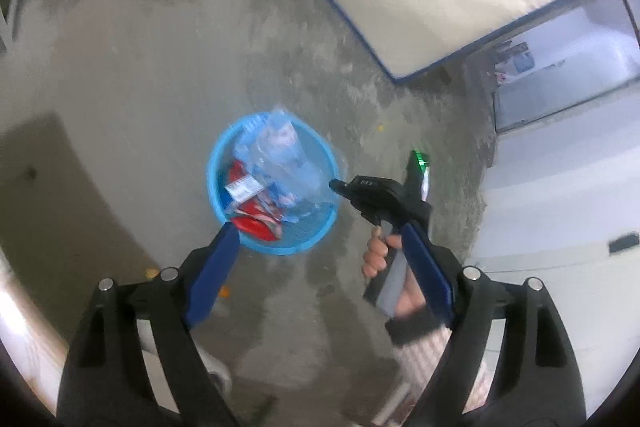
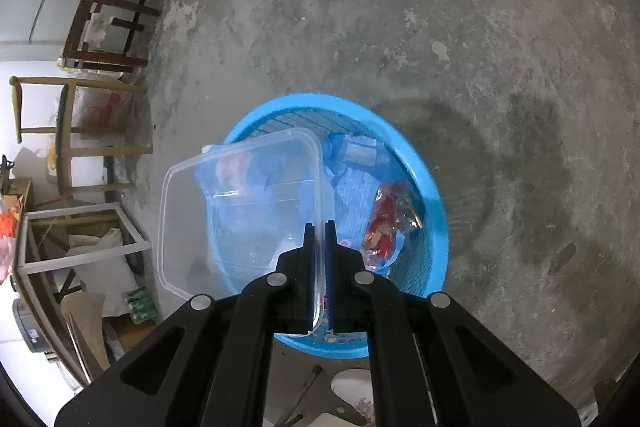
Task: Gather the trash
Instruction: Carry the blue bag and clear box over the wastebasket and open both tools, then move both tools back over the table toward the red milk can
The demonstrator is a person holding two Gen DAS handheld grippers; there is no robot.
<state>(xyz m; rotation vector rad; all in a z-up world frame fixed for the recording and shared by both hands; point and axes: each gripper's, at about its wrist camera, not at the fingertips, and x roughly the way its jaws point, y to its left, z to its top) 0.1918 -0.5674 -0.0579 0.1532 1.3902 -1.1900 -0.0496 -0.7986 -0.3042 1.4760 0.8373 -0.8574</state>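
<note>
The right tool [image 2: 319,239] is clamped on one edge of a clear plastic container [image 2: 240,211], which fans out ahead and to the tool's left, its long side running roughly along the fingers. Directly beneath and ahead sits the blue basket [image 2: 434,187] of wrappers, so letting go should drop it in. The left tool [image 1: 316,259] stands apart and empty, above the basket's near rim.

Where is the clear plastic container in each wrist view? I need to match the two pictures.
Left wrist view: the clear plastic container is at picture centre, blurred, over the blue basket, just left of the right gripper's tip.
Right wrist view: the container is centre-left, its edge pinched in the right gripper, above the basket.
Shared landmark: the blue basket with the red wrapper inside.
</note>
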